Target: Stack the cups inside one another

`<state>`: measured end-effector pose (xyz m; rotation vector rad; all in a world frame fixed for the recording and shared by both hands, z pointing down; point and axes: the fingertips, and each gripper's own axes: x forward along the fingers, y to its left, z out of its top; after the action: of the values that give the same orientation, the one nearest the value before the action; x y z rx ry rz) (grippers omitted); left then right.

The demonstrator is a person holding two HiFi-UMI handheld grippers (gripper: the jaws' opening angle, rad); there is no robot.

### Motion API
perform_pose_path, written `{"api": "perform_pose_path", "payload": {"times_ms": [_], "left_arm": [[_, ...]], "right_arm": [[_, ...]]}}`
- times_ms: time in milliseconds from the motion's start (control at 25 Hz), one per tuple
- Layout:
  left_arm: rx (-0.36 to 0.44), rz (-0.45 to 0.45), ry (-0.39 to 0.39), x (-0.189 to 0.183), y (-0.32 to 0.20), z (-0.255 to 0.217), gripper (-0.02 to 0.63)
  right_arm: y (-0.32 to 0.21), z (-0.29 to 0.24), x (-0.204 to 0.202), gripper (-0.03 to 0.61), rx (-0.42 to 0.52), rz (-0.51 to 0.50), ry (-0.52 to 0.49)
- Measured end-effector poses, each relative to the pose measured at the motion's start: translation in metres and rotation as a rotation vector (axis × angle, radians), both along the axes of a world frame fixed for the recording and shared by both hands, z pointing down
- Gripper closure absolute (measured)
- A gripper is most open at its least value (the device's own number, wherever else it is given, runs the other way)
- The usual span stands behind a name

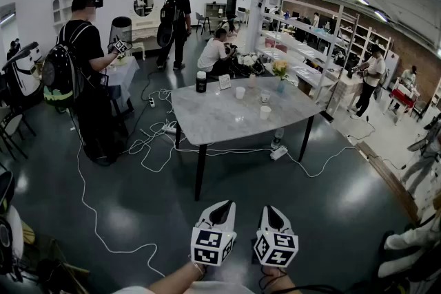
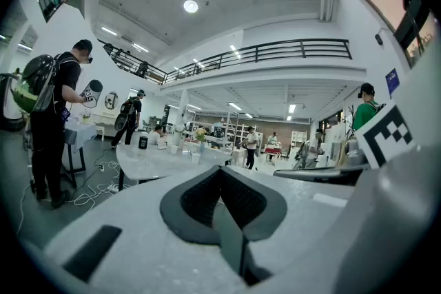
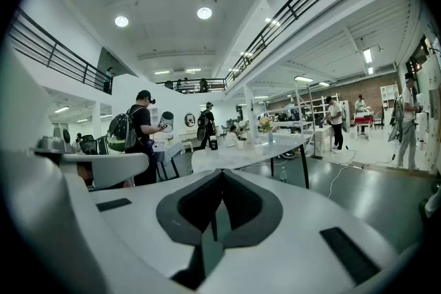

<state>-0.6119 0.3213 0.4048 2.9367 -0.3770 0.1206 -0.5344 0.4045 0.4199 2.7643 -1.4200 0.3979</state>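
Several pale cups stand apart on the grey marble table [image 1: 207, 122] across the room: one [image 1: 240, 92] toward the back, one [image 1: 265, 97] to its right and one [image 1: 265, 112] nearer the front. Both grippers hover low in the head view, well short of the table. My left gripper [image 1: 222, 206] has its jaws together with nothing between them. My right gripper [image 1: 275, 210] is shut and empty too. In the left gripper view the left gripper [image 2: 220, 169] points at the table [image 2: 148, 163]; the right gripper [image 3: 220, 173] faces the same table [image 3: 234, 155] in the right gripper view.
A black canister [image 1: 201, 82], a small card [image 1: 224, 81] and a vase of flowers [image 1: 280, 71] share the table. White cables [image 1: 155, 144] trail over the dark floor. A person with a backpack [image 1: 86, 72] stands left; others are farther back.
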Motion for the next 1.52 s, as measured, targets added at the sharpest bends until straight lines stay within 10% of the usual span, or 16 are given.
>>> {"api": "perform_pose_path", "payload": {"times_ms": [1080, 1520], "left_arm": [[0.01, 0.085, -0.055, -0.031, -0.039, 0.019, 0.617], [0.019, 0.071, -0.063, 0.024, -0.054, 0.031, 0.617]], "right_arm": [[-0.016, 0.025, -0.023, 0.572, -0.024, 0.118, -0.08], [-0.037, 0.032, 0.034, 0.572, -0.028, 0.096, -0.07]]}}
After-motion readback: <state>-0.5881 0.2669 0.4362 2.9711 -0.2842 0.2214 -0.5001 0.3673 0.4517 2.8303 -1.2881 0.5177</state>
